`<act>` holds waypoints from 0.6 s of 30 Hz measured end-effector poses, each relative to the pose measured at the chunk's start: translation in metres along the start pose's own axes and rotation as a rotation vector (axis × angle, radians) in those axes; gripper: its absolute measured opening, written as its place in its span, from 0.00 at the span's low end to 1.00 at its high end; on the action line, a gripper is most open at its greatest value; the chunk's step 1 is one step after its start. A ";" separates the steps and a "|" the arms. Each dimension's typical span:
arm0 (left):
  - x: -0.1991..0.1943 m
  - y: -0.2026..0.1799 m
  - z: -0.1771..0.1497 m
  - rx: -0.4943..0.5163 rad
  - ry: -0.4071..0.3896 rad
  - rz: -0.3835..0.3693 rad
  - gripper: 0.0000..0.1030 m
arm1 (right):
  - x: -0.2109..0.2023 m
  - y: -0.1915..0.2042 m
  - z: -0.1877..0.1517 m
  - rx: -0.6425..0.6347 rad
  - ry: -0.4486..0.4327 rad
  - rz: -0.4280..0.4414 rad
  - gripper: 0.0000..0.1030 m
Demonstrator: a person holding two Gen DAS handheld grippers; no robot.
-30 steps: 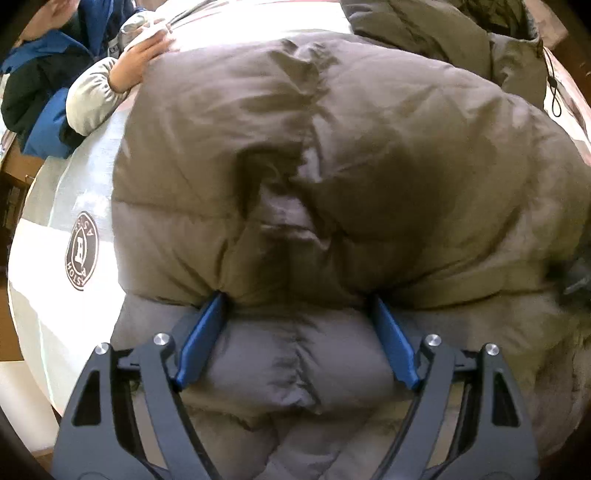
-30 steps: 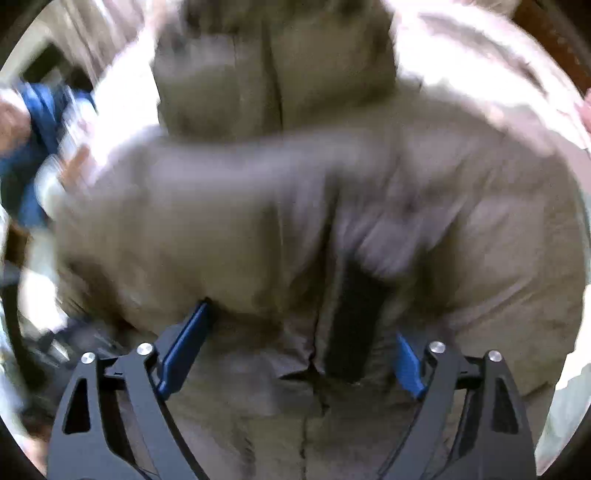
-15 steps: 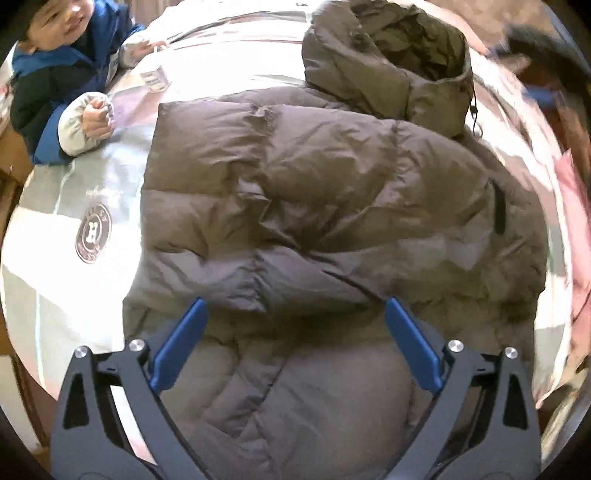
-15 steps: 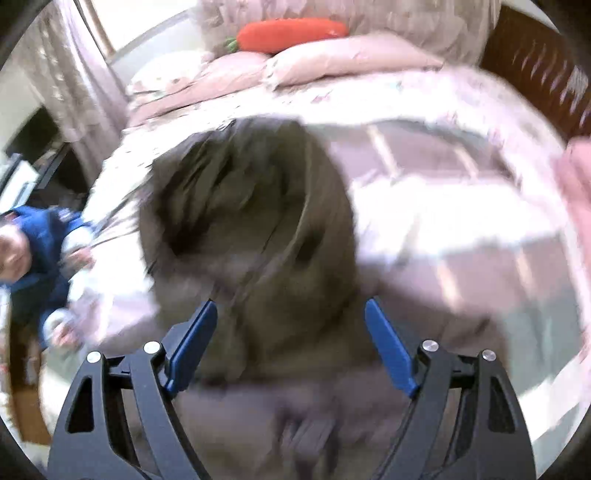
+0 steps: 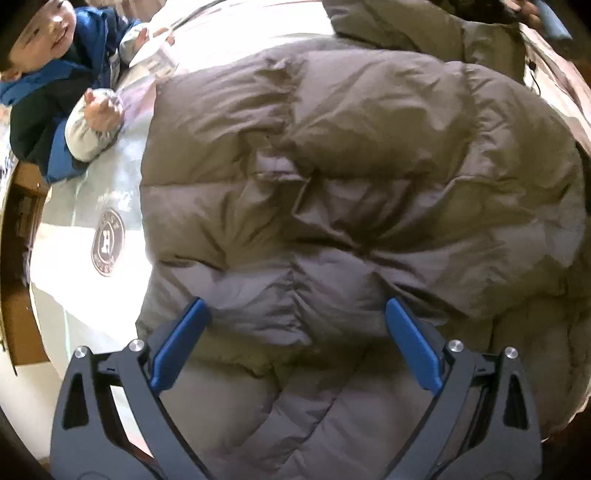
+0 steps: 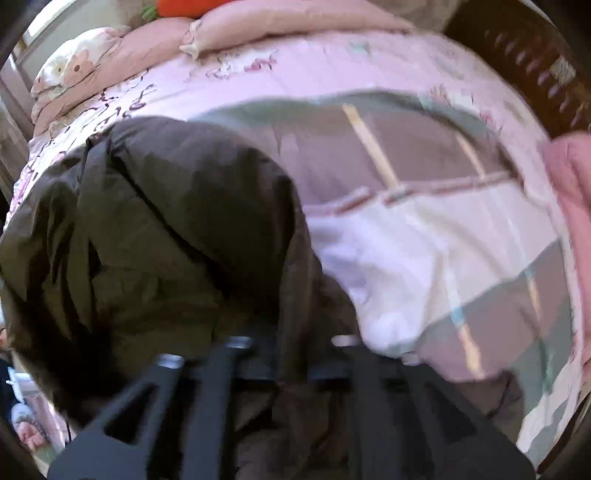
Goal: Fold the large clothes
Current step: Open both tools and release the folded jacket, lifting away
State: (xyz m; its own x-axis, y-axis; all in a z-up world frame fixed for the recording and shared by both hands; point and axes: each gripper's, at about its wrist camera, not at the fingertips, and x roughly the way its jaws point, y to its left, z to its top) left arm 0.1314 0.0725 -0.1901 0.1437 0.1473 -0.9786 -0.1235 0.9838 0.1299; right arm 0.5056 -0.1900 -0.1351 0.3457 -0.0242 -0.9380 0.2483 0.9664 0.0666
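A large brown puffer jacket lies spread on the bed, sleeves folded over its body, the hood at the far end. My left gripper is open and hovers just above the jacket's lower part, blue pads wide apart, holding nothing. In the right wrist view the jacket's dark hood fills the left half. My right gripper has its fingers drawn together around a fold of the hood's edge, and the blue pads are hidden in the fabric.
A child in a blue jacket leans on the bed's left edge, hands near the jacket. The bedspread is pink and grey checked, with a round logo. Pillows lie at the head, and a dark wooden frame stands at the right.
My right gripper has moved in and shut on the hood's edge. My left gripper has dropped closer to the jacket, still open. The child's hands have shifted.
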 end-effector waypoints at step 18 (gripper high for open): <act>-0.064 0.049 -0.030 -0.318 -0.100 -0.179 0.96 | -0.132 -0.223 -0.247 0.153 0.057 0.289 0.55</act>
State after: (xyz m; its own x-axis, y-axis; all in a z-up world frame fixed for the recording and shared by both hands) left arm 0.0870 0.1079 -0.1257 0.2835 0.0006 -0.9590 -0.3839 0.9164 -0.1129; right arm 0.1810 -0.3391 -0.1102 0.3716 0.2638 -0.8901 0.2818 0.8815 0.3790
